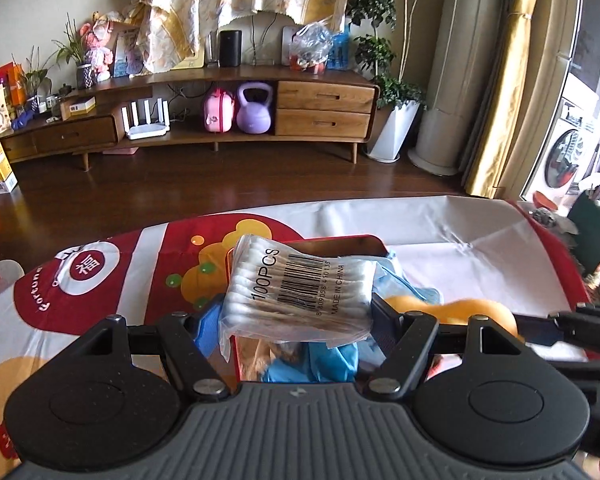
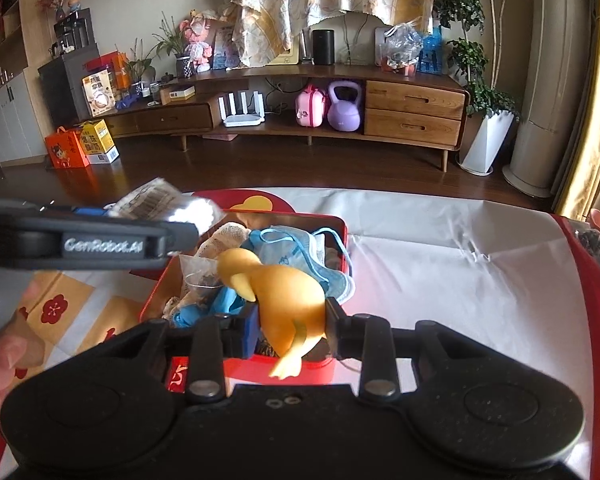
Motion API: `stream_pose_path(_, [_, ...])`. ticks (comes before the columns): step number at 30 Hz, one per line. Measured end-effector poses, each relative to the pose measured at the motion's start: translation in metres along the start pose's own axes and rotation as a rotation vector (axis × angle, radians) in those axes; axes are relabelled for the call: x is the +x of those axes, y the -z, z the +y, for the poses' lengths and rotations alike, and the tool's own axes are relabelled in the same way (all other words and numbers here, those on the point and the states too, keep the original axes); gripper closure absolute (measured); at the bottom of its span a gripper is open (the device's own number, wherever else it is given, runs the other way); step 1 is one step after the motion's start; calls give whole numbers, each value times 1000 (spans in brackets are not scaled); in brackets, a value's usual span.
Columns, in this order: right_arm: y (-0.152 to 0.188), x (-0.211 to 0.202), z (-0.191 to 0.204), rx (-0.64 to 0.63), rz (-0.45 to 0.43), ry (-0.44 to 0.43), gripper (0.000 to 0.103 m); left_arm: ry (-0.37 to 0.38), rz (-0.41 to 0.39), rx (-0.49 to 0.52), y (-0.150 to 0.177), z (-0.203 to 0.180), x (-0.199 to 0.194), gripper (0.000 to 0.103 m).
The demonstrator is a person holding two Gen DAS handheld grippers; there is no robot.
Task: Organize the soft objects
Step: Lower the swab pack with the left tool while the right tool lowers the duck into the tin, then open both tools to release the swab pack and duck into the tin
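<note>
Holding a clear plastic pack of white cotton swabs point(image 1: 296, 292), the left gripper point(image 1: 296, 316) hangs over the red tin box point(image 2: 342, 228); the right gripper point(image 2: 290, 324) squeezes a soft yellow rubber duck point(image 2: 284, 292) there too. Each should lower gently, then let go inside.

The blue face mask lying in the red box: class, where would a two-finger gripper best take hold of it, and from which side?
Probably by the folded edge of the blue face mask near the far right wall of the red box, coming from above. It lies flat and limp on top of the pile, and its loops look too thin to pinch reliably.
</note>
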State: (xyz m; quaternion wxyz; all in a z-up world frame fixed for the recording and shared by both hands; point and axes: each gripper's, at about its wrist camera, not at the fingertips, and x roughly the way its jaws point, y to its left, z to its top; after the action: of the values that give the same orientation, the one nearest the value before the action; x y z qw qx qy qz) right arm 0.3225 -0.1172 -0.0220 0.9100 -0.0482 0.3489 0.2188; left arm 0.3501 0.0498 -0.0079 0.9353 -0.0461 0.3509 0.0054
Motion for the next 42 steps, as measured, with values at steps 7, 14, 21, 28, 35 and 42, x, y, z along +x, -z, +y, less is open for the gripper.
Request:
stream_pose_path(7, [1,29,3,-49,22,-22,71,-12,23,16,-5,-3,44,30])
stream_pose_path(14, [6,49,4,-88,42,-91,71,-17,61,10,1,-1,76,30])
stream_pose_path(21, [10,62,4,-120,55,-93,70,-3,79,9,6,-2,95,30])
stream_pose_path(28, [13,66,3,-105,60,-81,67,9,102,23,12,-6,108,30])
stream_pose_path(35, [16,70,1,-95,73,-68,65,28,148,25,21,-5,120,30])
stream_pose_path(42, [13,58,-1,-89,49,-64,51,21,159,21,18,-4,116,30])
